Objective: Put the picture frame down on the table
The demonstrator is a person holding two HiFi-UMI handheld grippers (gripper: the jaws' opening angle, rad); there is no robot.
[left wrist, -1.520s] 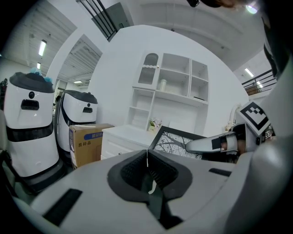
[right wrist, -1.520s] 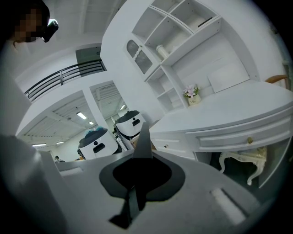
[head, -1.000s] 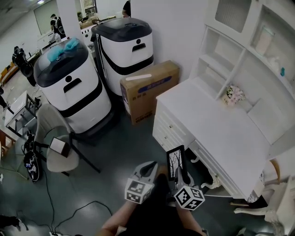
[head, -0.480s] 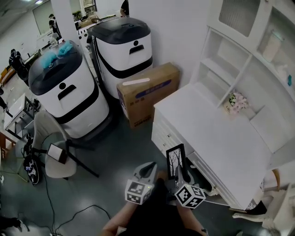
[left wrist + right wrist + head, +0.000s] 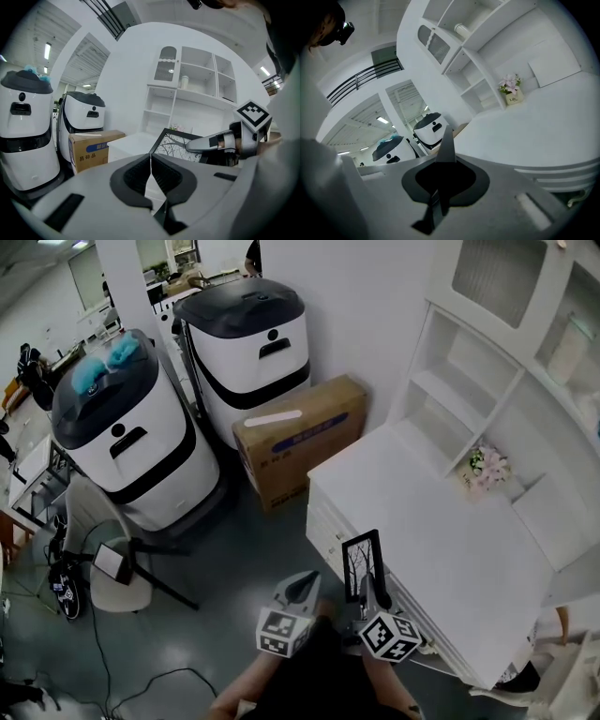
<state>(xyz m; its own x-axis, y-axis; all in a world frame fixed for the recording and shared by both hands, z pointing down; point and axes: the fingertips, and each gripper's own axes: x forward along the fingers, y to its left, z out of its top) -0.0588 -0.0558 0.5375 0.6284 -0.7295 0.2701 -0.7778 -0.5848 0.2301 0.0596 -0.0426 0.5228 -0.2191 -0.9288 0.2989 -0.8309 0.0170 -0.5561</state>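
The picture frame (image 5: 362,563) is black with a bare-tree print. It stands upright in my right gripper (image 5: 374,592), which is shut on its lower edge, just at the near edge of the white table (image 5: 422,512). In the right gripper view the frame (image 5: 446,140) shows edge-on between the jaws, with the tabletop (image 5: 543,126) spread out ahead. My left gripper (image 5: 302,585) hangs beside it to the left, over the floor, shut with nothing in it. From the left gripper view (image 5: 150,165) I see the frame (image 5: 176,144) and the right gripper (image 5: 211,143) to the right.
A small pot of pink flowers (image 5: 487,468) sits at the table's back, under the white shelf unit (image 5: 506,352). A cardboard box (image 5: 295,432) and two white machines (image 5: 127,427) stand on the floor to the left. A chair (image 5: 103,549) is further left.
Both grippers and the frame have moved forward toward the table, side by side. The frame stays upright in the right gripper's hold, now closer to the table's near edge.
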